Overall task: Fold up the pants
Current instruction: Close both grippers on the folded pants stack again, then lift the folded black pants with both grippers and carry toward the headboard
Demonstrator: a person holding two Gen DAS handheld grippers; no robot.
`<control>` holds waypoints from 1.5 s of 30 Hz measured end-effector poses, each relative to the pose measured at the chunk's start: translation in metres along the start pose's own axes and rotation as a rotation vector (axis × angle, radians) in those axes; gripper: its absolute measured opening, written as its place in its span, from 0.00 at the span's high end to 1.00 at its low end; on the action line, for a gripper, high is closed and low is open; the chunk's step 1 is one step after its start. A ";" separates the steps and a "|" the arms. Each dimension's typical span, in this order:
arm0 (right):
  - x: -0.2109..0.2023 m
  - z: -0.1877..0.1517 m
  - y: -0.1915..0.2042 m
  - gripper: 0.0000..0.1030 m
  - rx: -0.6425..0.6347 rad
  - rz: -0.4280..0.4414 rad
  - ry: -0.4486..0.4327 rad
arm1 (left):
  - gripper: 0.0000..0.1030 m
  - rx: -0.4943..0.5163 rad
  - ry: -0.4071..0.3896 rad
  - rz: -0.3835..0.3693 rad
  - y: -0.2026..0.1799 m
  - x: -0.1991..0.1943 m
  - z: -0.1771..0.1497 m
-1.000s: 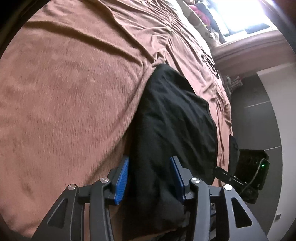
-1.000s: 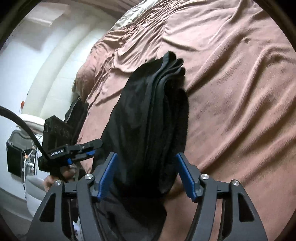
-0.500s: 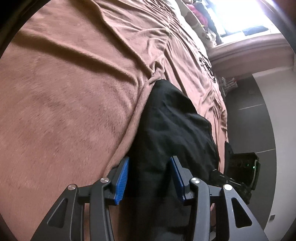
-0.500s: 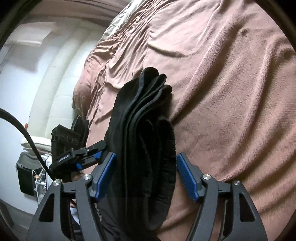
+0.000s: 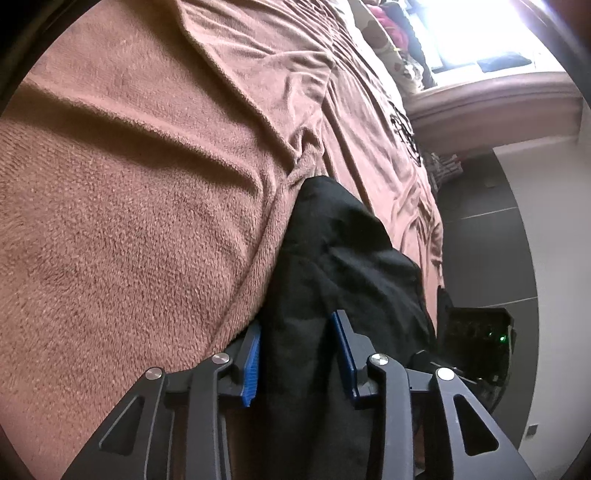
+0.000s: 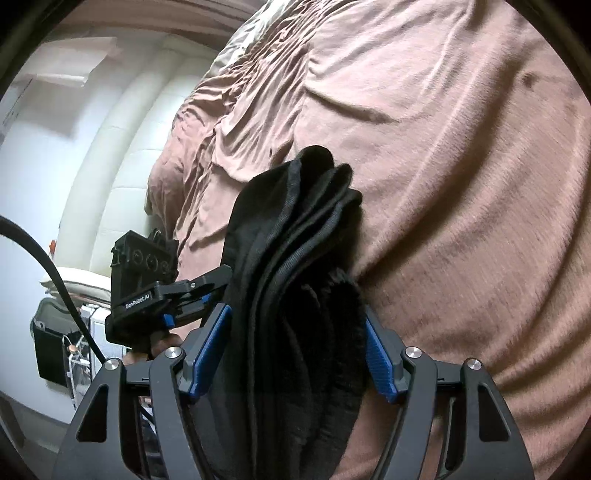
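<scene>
Both grippers, left gripper [image 5: 295, 352] jaws just closing and right gripper [image 6: 297, 354], clamped on folded black pants [image 6: 295, 266] at frame centre over the bed [image 5: 129, 221]; judgement: lower both ends evenly, keeping stacked layers aligned.

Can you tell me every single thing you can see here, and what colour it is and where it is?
pants: one, black, folded in layers, lying on the blanket, between both grippers' fingers
blanket: one, brown, wrinkled, covering the bed
window: one, bright, far end in the left wrist view
floor: dark grey, beside the bed
cable: one, black, left side of the right wrist view
left gripper: one, black with blue pads, jaws just closing around the pants
right gripper: one, black with blue pads, around the thick pants edge
hand: one, under the left gripper
</scene>
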State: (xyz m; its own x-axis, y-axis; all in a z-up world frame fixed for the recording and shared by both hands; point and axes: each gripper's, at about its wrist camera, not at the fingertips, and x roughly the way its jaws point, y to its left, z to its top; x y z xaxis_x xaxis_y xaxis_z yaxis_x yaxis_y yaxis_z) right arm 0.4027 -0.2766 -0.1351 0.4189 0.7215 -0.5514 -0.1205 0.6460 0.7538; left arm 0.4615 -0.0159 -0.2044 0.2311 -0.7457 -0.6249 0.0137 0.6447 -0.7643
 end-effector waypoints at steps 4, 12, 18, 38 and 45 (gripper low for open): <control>0.007 -0.002 0.008 0.35 -0.045 -0.030 0.001 | 0.78 0.005 0.009 -0.007 -0.002 -0.001 -0.004; -0.002 -0.007 0.029 0.74 -0.133 -0.098 -0.020 | 0.94 0.067 -0.057 0.007 -0.031 -0.016 -0.015; -0.025 -0.025 0.057 0.75 -0.236 -0.105 -0.080 | 0.94 0.108 -0.120 -0.014 -0.052 -0.042 -0.030; -0.099 -0.102 0.178 0.78 -0.493 -0.147 -0.220 | 0.94 0.247 -0.306 -0.104 -0.122 -0.167 -0.084; -0.109 -0.128 0.217 0.78 -0.572 -0.147 -0.249 | 0.94 0.269 -0.372 -0.118 -0.130 -0.213 -0.102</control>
State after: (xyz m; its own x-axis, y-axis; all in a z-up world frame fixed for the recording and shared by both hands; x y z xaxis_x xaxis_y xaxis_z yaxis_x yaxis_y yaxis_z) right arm 0.2160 -0.1827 0.0431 0.6554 0.5807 -0.4831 -0.4788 0.8140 0.3289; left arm 0.3117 0.0420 0.0118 0.5449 -0.7373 -0.3993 0.3011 0.6165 -0.7275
